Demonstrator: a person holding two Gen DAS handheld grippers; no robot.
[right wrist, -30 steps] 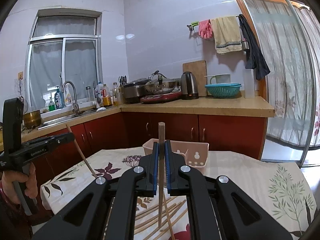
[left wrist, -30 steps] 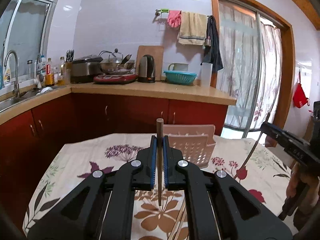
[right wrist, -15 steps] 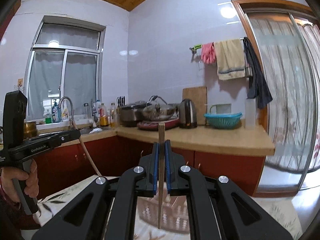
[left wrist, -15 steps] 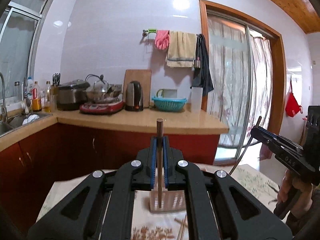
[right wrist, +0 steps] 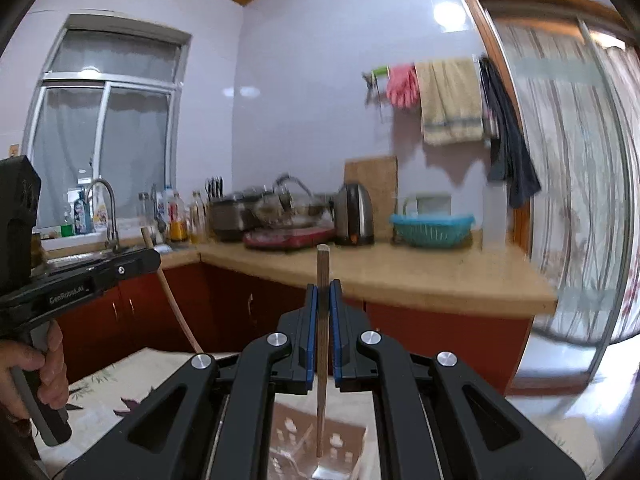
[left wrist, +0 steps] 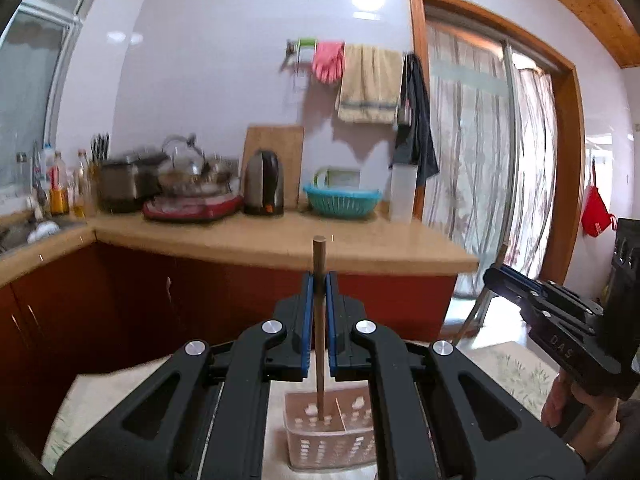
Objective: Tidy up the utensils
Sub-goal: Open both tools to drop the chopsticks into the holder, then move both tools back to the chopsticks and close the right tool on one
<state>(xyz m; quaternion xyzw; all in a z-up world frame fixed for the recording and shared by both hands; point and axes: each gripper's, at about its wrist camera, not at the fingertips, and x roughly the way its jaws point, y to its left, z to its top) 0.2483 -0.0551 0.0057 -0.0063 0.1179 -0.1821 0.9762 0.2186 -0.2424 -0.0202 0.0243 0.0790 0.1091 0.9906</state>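
Note:
My left gripper (left wrist: 319, 284) is shut on a dark wooden chopstick (left wrist: 319, 328) held upright, its lower tip inside the pink perforated utensil basket (left wrist: 332, 436) on the table. My right gripper (right wrist: 323, 292) is shut on a lighter wooden chopstick (right wrist: 322, 344), also upright, its lower tip over the same basket (right wrist: 320, 444). The right gripper shows at the right of the left wrist view (left wrist: 560, 320), the left gripper at the left of the right wrist view (right wrist: 80, 284), each with its chopstick slanting down.
The floral tablecloth (left wrist: 516, 372) covers the table under the basket. Behind stands a red-fronted kitchen counter (left wrist: 280, 240) with a kettle (left wrist: 264, 184), a teal colander (left wrist: 342, 200), pots and bottles. A sink (right wrist: 100, 240) is at the left, a curtained sliding door (left wrist: 480, 180) at the right.
Both grippers have come up and forward over the basket with their chopsticks. The loose chopsticks on the cloth have dropped out of view; the basket is now directly below both tips.

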